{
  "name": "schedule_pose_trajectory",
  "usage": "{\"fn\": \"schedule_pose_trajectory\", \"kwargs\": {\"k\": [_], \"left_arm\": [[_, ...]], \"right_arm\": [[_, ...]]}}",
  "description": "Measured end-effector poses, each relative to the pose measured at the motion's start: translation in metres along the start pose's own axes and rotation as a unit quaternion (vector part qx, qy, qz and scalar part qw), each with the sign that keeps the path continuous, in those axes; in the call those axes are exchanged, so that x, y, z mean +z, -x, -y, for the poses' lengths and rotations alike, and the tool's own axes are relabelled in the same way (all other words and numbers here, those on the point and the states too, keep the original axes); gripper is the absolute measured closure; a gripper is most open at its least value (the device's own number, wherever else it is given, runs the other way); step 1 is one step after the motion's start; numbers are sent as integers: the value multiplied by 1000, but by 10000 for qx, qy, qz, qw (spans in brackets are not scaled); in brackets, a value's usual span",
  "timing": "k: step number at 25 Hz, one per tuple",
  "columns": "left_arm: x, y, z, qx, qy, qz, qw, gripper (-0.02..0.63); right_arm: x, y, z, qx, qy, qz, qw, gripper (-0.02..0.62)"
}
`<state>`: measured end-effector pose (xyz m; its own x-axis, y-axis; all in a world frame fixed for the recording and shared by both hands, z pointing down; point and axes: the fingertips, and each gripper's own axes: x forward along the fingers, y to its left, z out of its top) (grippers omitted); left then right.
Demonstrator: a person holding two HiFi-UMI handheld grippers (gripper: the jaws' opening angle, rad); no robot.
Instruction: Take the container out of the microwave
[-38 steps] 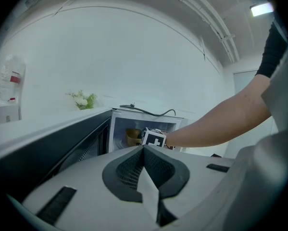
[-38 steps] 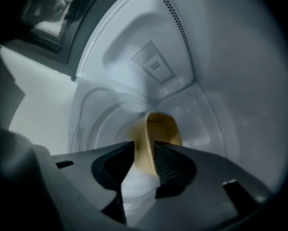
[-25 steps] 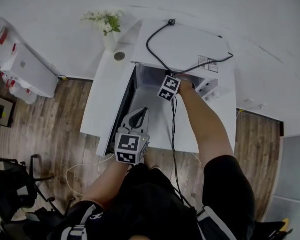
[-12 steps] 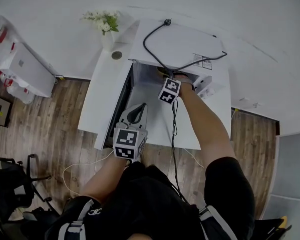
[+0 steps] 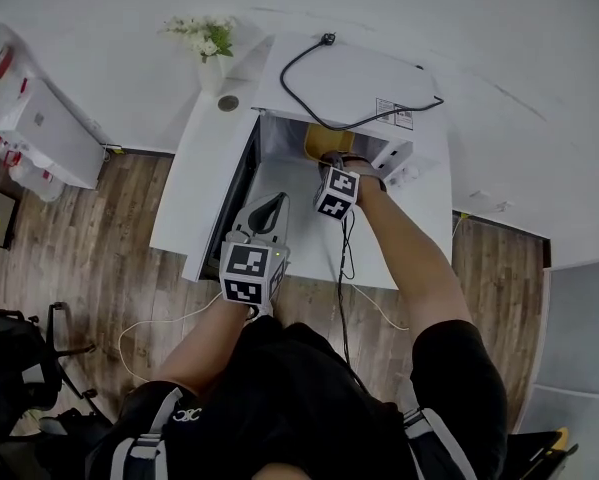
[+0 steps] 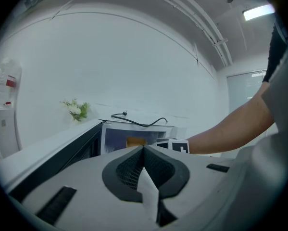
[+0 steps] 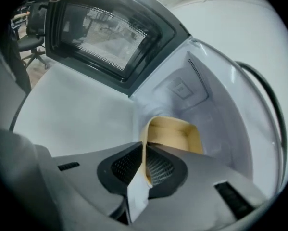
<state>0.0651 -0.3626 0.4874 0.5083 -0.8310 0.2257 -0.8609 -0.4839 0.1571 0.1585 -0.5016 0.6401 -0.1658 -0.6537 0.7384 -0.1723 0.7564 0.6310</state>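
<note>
The white microwave [image 5: 354, 73] stands on a white table with its dark door [image 5: 241, 190] swung open to the left. A pale yellow container [image 5: 324, 141] sits at the mouth of the cavity. My right gripper [image 5: 331, 160] reaches into the opening. In the right gripper view the container's near wall [image 7: 175, 136] runs between the jaws of that gripper [image 7: 144, 150], which are closing on it, pads against the wall. My left gripper [image 5: 277, 202] hovers in front of the open door, shut with nothing in it. From its view the container [image 6: 135, 142] shows beyond the closed left gripper [image 6: 144, 150].
A black power cable [image 5: 314, 93] lies looped on the microwave's top. A vase of flowers [image 5: 207, 40] and a small round disc [image 5: 228, 102] stand on the table [image 5: 194, 183] left of the microwave. A white cabinet [image 5: 44, 128] and an office chair [image 5: 19, 358] are at the left.
My right gripper has drawn back toward me out of the cavity, and the yellow container has come into sight at the opening with it. The left gripper has barely shifted.
</note>
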Motion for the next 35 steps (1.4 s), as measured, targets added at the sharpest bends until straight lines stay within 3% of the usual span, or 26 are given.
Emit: {"fn": "schedule_pose_trajectory", "kwargs": {"k": [20, 35], "left_arm": [[3, 41, 40, -154, -76, -12, 9999, 592], [5, 22, 97, -795, -371, -86, 9961, 594]], "right_arm": [[1, 121, -98, 531, -166, 451, 9974, 569], [-68, 202, -138, 542, -779, 10, 9955, 571]]}}
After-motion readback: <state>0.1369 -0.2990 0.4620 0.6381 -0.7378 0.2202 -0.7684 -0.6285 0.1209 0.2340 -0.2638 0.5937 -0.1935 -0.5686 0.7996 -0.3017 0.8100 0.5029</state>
